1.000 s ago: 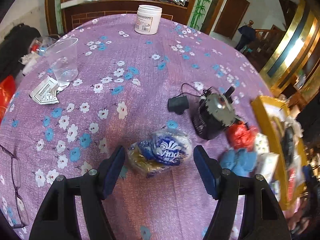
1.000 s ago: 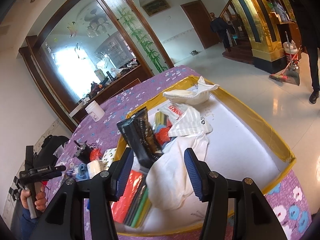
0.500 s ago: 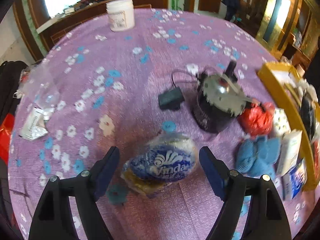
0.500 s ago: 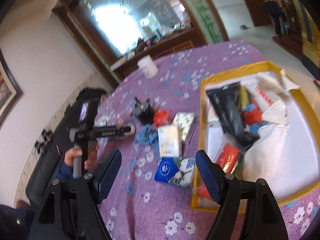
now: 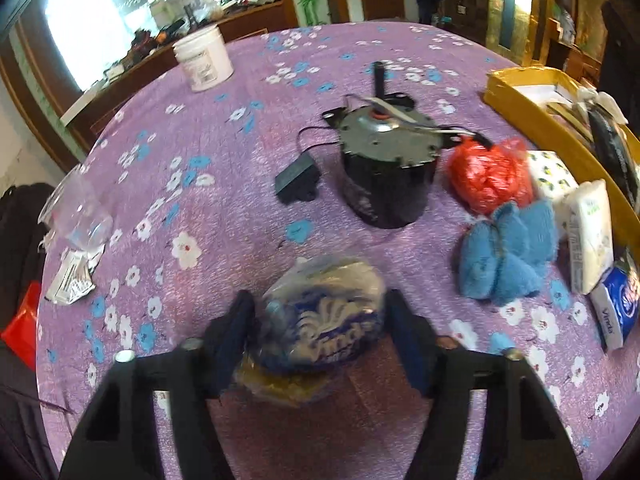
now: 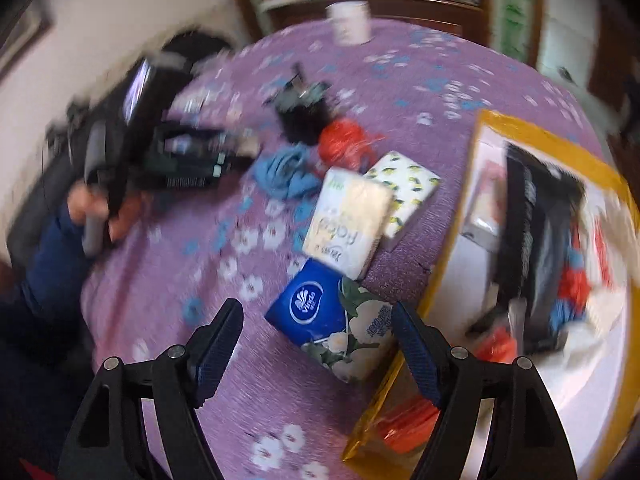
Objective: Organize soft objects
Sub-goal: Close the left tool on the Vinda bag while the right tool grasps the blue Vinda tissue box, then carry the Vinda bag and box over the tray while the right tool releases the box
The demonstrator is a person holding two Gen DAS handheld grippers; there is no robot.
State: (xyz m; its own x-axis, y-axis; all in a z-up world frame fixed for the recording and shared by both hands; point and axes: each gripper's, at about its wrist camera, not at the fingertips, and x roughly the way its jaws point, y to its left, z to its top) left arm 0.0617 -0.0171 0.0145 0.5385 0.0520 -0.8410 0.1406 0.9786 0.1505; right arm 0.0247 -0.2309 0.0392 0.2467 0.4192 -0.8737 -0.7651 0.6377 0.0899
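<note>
My left gripper (image 5: 320, 330) has its pads against both sides of a blue and white Vinda tissue bag (image 5: 320, 328) lying on the purple flowered tablecloth. My right gripper (image 6: 318, 340) is open and empty, hovering over a blue Vinda tissue pack (image 6: 328, 320) beside the yellow tray (image 6: 448, 220). A white tissue pack (image 6: 348, 224), a lemon-print pack (image 6: 404, 192), a blue cloth (image 5: 508, 256) and a red plastic bag (image 5: 490, 176) lie between the two grippers. The tray holds several soft items.
A black motor (image 5: 384, 168) with a wired box (image 5: 296, 180) stands mid-table. A white jar (image 5: 202, 58) is at the far side. A clear plastic cup (image 5: 76, 216) and a paper scrap (image 5: 68, 280) lie at the left edge.
My left gripper has moved forward and closed in on the Vinda bag. My right gripper has swung from over the tray to the packs on the cloth beside it.
</note>
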